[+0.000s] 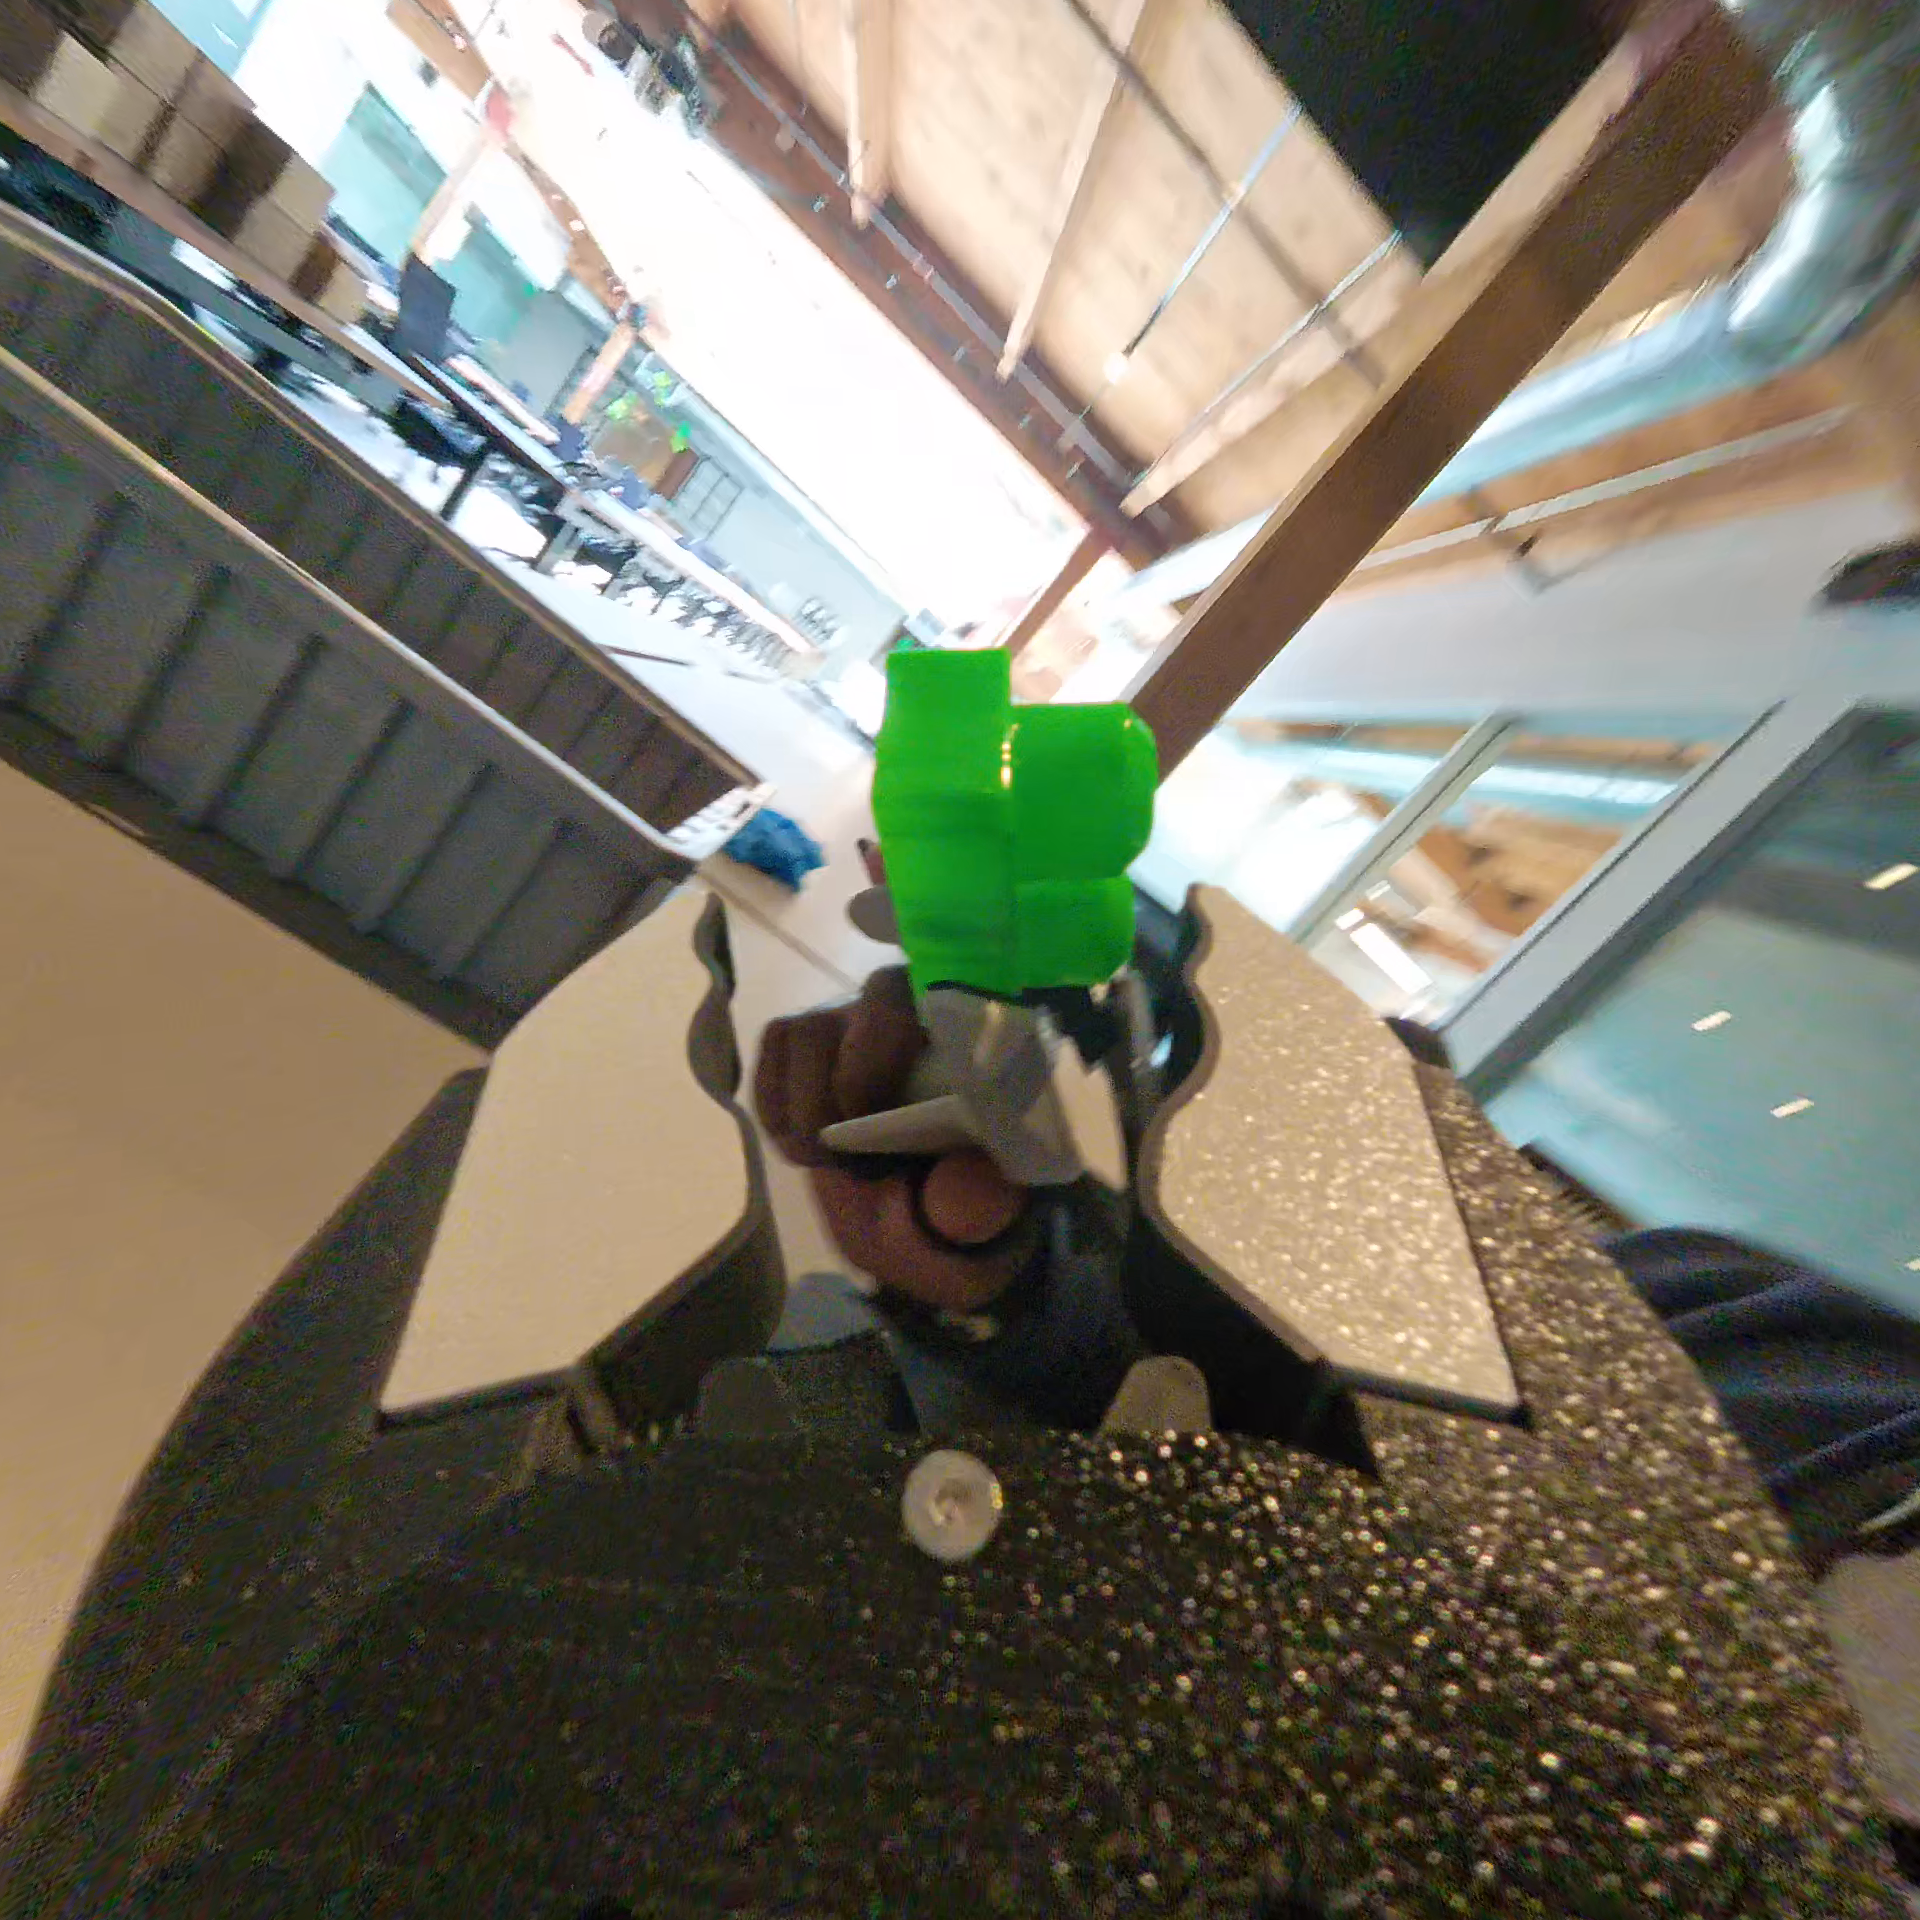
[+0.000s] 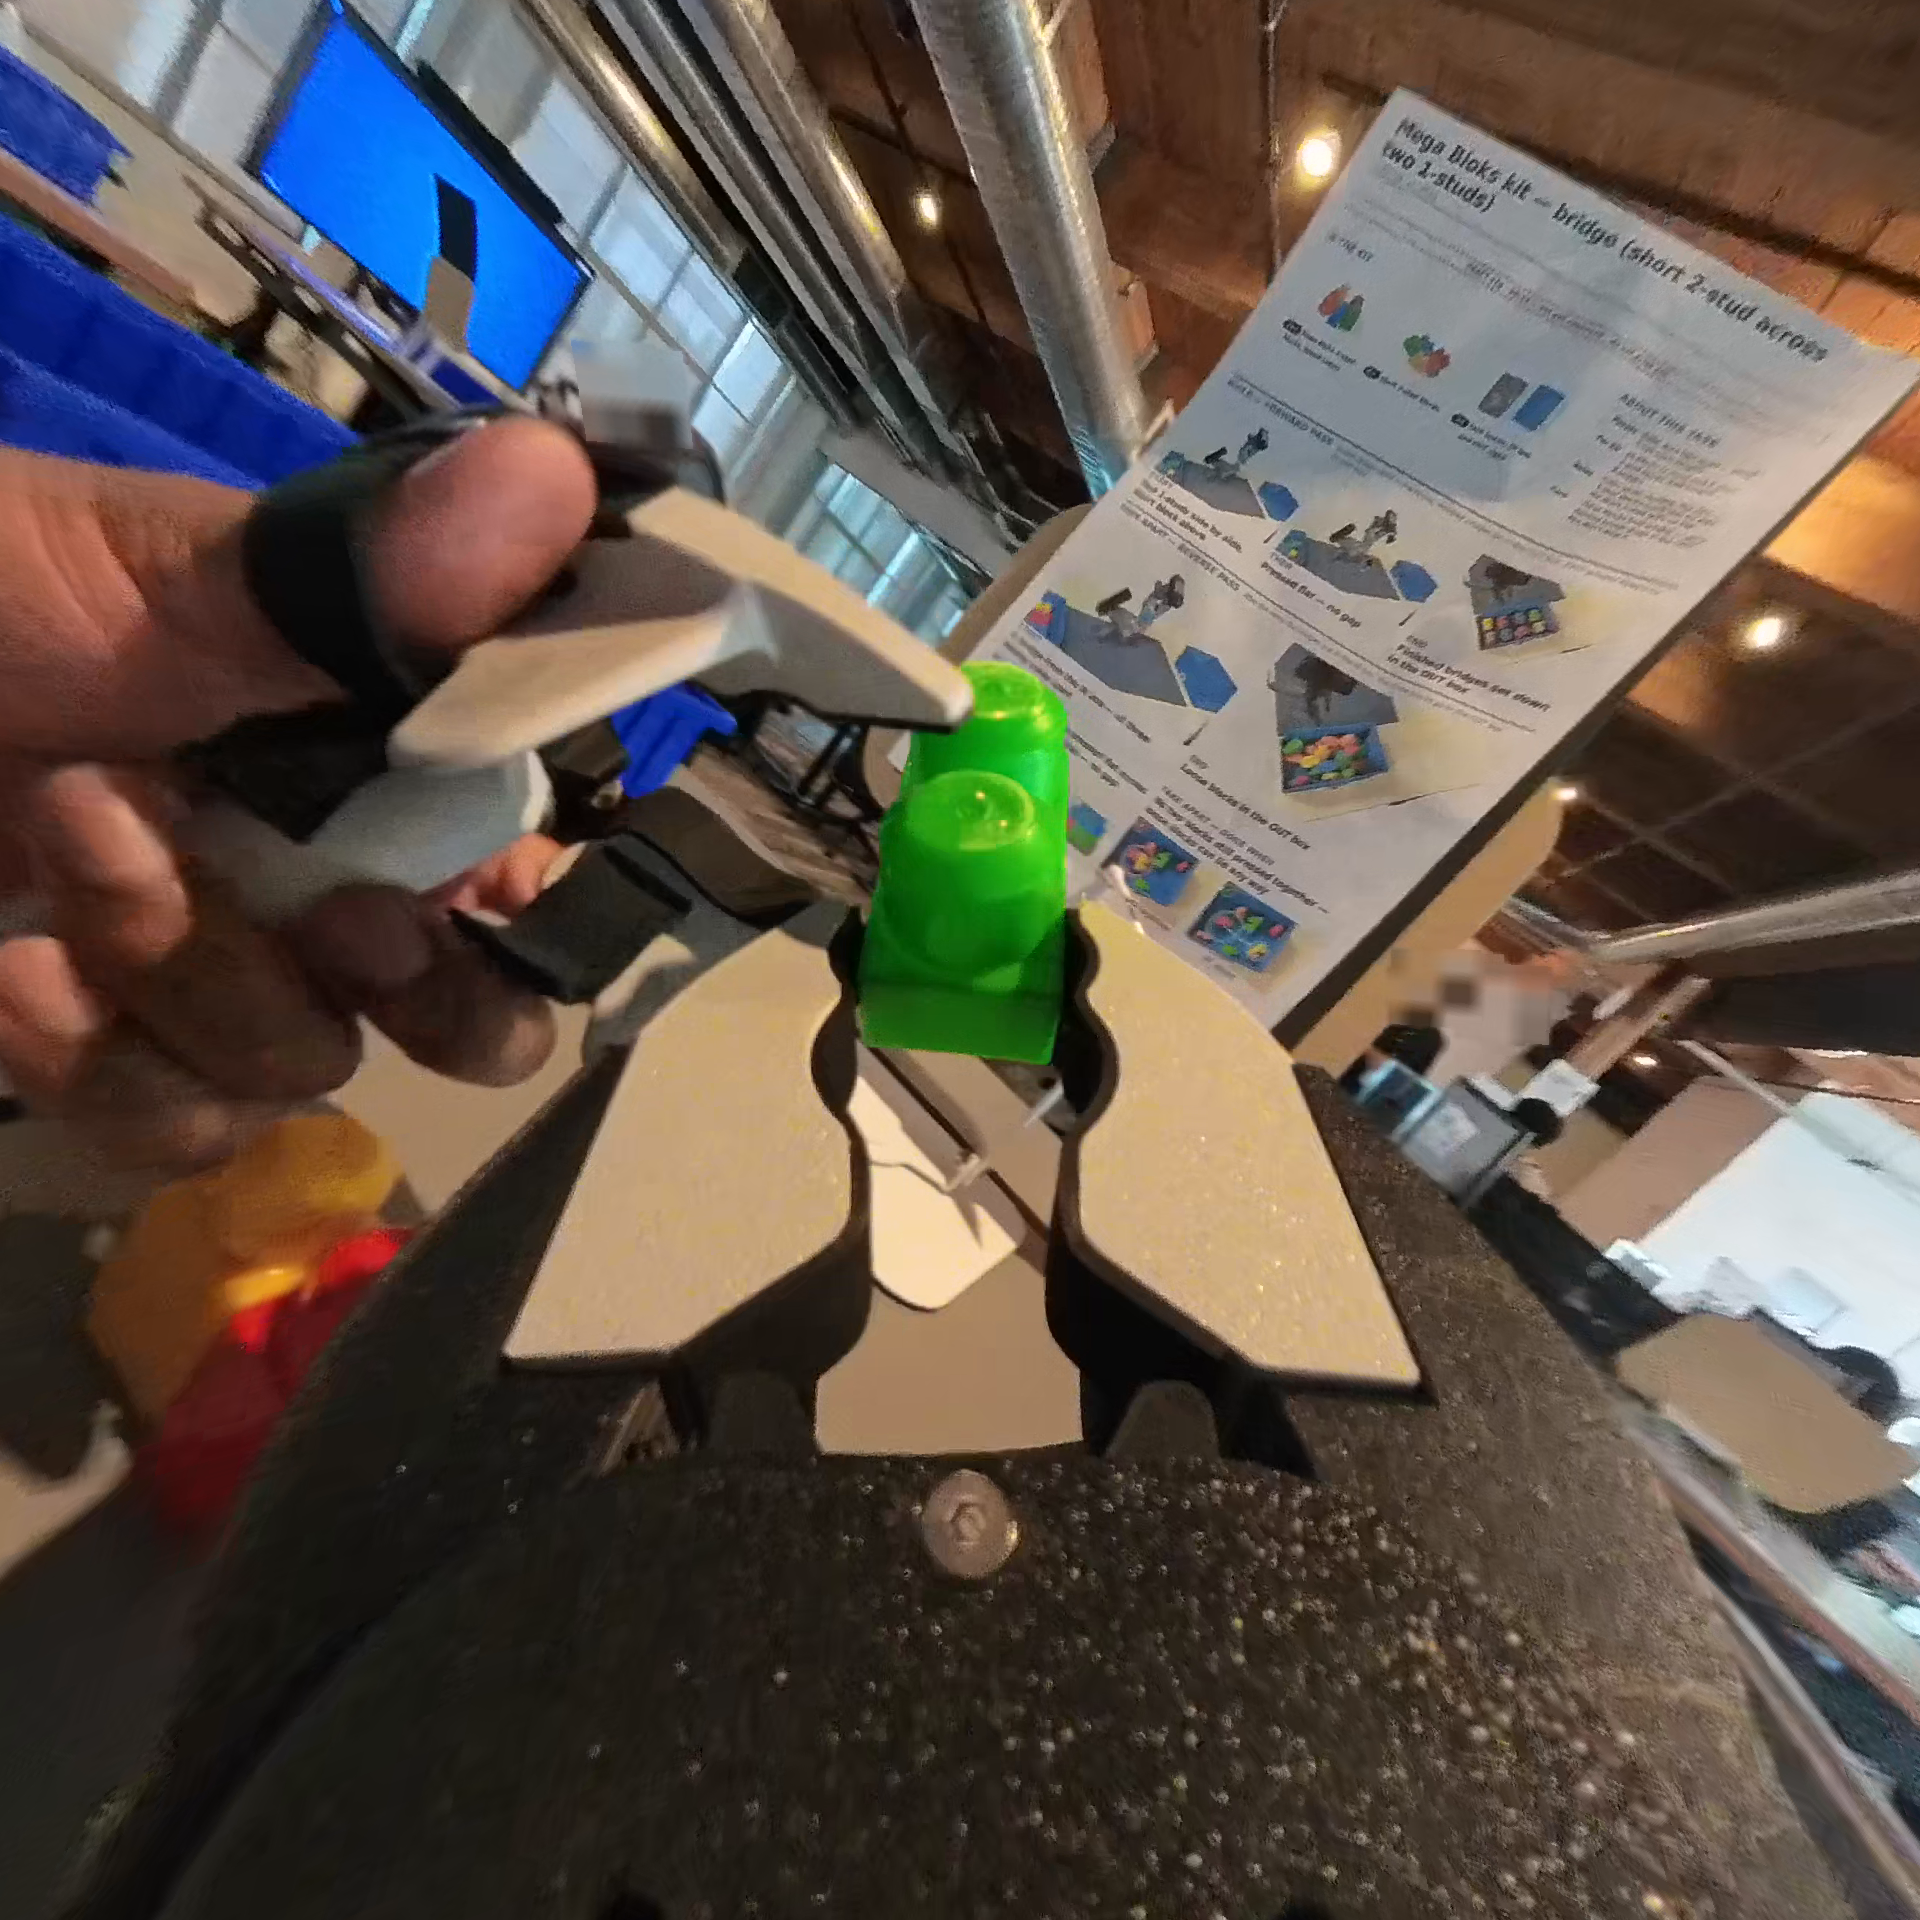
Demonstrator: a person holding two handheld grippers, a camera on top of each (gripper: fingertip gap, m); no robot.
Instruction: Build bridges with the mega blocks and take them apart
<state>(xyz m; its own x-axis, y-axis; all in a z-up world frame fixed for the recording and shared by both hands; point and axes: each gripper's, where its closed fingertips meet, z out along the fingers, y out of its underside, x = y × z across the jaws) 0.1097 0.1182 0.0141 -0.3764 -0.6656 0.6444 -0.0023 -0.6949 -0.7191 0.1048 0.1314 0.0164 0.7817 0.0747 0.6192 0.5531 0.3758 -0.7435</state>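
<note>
while the right hand-held gripper (image 2: 961, 997) clamps a green block (image 2: 966, 883), the left hand-held gripper (image 1: 951, 997) gapes, holding nothing.

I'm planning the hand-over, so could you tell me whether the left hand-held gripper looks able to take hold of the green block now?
Probably yes. The left hand-held gripper is open and faces the green block, whose far end sticks out free; the right hand-held gripper clamps only its base.
</note>
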